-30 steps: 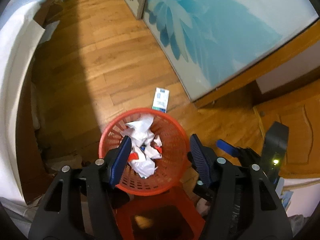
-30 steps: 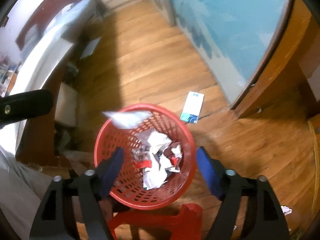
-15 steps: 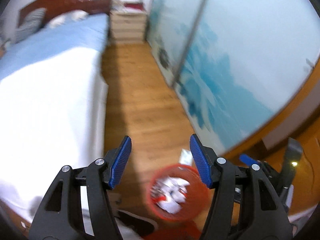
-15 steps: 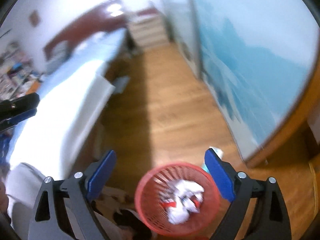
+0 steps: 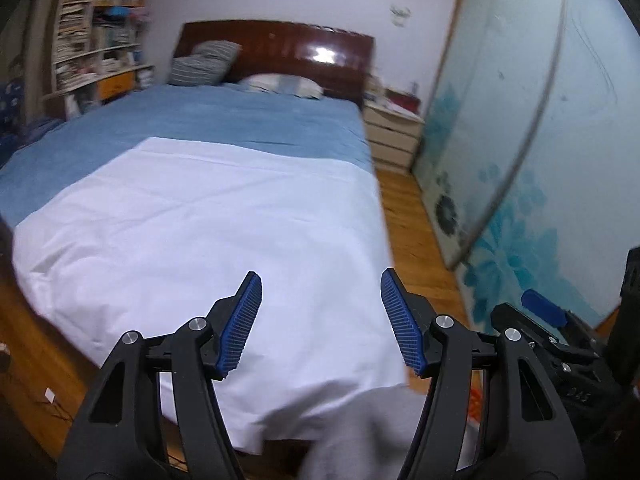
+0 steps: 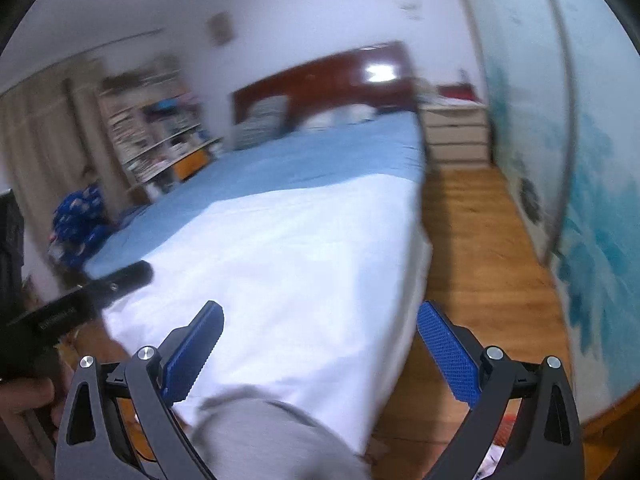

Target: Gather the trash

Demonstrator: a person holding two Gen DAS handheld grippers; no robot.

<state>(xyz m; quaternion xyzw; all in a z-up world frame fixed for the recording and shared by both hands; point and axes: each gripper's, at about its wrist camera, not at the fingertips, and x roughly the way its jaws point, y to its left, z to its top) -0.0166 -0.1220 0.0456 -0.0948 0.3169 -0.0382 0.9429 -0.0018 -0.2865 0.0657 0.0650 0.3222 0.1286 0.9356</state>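
My left gripper (image 5: 321, 312) is open and empty, pointing level over the foot of a bed with a white sheet (image 5: 208, 240). My right gripper (image 6: 320, 336) is also open and empty, pointing over the same white sheet (image 6: 304, 264). The red basket shows only as a small red sliver at the bottom right of the left wrist view (image 5: 475, 400) and of the right wrist view (image 6: 508, 420). No loose trash is visible. The right gripper's body (image 5: 560, 344) shows at the right of the left wrist view.
A blue cover (image 5: 224, 120), pillows and a dark wooden headboard (image 5: 280, 48) lie beyond. A white drawer unit (image 5: 394, 136) stands by the bed. A wood floor strip (image 6: 480, 248) runs between the bed and blue-flowered sliding doors (image 6: 592, 200). Bookshelves (image 5: 92, 36) stand far left.
Both grippers have tilted up from looking down into the red basket to looking level across the bed. The basket has dropped out of view. Both stay open.
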